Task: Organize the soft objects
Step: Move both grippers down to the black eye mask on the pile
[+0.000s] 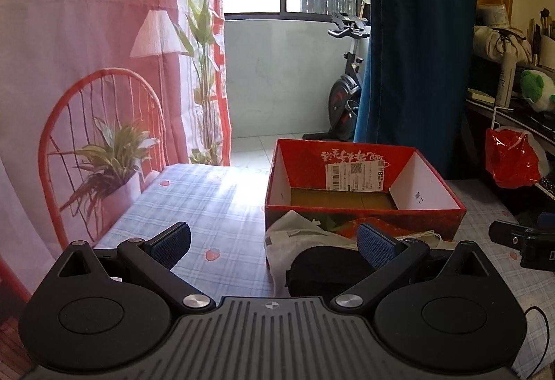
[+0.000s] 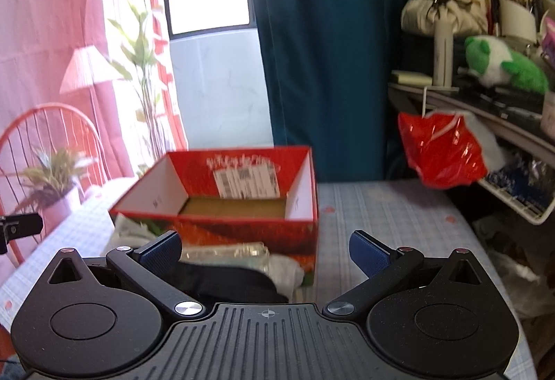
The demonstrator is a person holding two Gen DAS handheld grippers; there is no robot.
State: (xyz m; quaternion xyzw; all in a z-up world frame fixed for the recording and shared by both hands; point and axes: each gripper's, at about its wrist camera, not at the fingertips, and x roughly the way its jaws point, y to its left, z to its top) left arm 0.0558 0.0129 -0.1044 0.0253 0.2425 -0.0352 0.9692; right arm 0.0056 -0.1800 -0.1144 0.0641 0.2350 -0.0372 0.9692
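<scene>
On the checked tablecloth [image 1: 215, 203], soft pile sits against the red box [image 1: 360, 206] near wall: black pouch [image 1: 322, 270], white cloth bag [image 1: 291, 238]. Box empty, ready as bin. My left gripper [image 1: 274, 243] and right gripper [image 2: 265, 250] both spread wide, holding nothing, staged for pickup.

Your way is clear left of the red box [image 1: 360, 206]; soft items [image 1: 312, 251] crowd its near wall.
</scene>
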